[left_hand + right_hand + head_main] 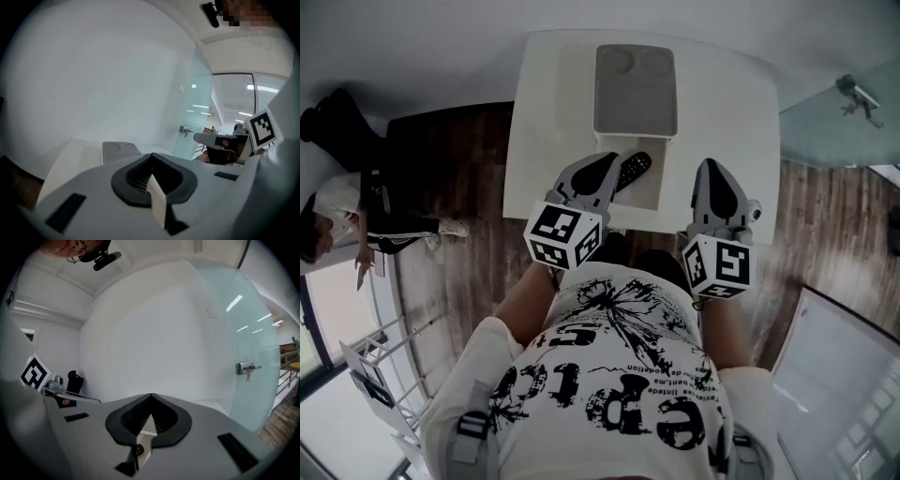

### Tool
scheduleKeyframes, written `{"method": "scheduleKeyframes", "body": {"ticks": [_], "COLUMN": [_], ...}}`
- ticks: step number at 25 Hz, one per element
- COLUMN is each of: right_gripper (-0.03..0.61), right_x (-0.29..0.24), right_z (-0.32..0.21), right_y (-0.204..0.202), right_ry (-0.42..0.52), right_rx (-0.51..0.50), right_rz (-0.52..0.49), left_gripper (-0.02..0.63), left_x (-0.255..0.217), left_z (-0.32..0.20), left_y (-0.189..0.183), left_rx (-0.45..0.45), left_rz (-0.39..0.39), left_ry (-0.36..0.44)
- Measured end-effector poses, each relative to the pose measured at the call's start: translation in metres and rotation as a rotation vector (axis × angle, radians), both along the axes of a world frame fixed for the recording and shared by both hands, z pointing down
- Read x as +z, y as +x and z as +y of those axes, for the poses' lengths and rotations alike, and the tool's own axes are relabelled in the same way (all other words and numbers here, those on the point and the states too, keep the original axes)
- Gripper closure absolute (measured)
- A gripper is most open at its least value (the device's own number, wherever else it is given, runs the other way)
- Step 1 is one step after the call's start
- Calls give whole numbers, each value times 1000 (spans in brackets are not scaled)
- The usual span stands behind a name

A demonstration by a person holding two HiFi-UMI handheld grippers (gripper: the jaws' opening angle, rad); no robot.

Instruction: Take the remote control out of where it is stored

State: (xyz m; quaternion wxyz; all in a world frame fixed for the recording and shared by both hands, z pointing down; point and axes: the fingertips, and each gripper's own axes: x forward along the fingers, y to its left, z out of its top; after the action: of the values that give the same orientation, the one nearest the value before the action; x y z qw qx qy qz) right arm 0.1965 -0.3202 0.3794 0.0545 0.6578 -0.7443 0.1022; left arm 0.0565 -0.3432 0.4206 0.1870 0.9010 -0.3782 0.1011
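A small white square-topped table stands against a plain white wall on a dark brown wood-plank floor. To the right of the table rises a pale green frosted glass panel, fitted with a metal lock handle from which keys hang. Past the glass panel, long ceiling strip lights glow in a bright further room.

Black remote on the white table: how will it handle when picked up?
The remote looks like a slim, hard black bar: probably rigid and light. Flat shape, so unlikely to roll. Casing looks smooth, so it may slip; gripped near one end it would likely pivot.
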Motion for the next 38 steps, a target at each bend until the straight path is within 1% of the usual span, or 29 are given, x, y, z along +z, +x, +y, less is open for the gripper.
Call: {"method": "scheduleKeyframes", "body": {"ticks": [3,5,9,12,13,16,19,21,23,26,30,35,38], "right_gripper": [583,583,583,583,583,584,584,583,584,583,583,583,583], "right_x": [18,29,50,64,69,88,106,112,116,123,122,126,129], "right_z": [-14,-23,-38,-45,-47,-47,-47,-48,-51,-55,-57,-58,-62], "right_y": [-3,-2,-4,-5,-3,12,20,22,23,23,37,49,50], "right_ry": [-49,-73,-115,-152,-160,-192,-228,-240,-247,-260,-248,-255,-263], "right_rx": [-19,-38,-92,-134,-148,-178,-190,-188,-189,-200,-188,-173,-160], "right_rz": [-6,-6,-1,-18,-28,-69,-86,-97,-109,-117,-135,-153,-155], "left_gripper": [604,604,604,603,583,497,427,392,371,364,364,364,364], "left_x": [21,35,67,92,100,123,142,156,166,178,201,215,222], "left_z": [-4,-6,-7,-1,0,5,9,10,9,11,17,12,10], "left_y": [5,11,18,21,26,45,50,49,47,48,56,57,54], "left_rx": [23,39,57,60,68,96,119,148,173,208,240,279,295], "left_rz": [-73,-101,-144,-204,-228,-304,-395,-447,-491,-561,-651,-808,-862], "left_ry": [-26,-47,-130,-187,-197,-225,-253,-272,-287,-314,-378,-361,-366]}}
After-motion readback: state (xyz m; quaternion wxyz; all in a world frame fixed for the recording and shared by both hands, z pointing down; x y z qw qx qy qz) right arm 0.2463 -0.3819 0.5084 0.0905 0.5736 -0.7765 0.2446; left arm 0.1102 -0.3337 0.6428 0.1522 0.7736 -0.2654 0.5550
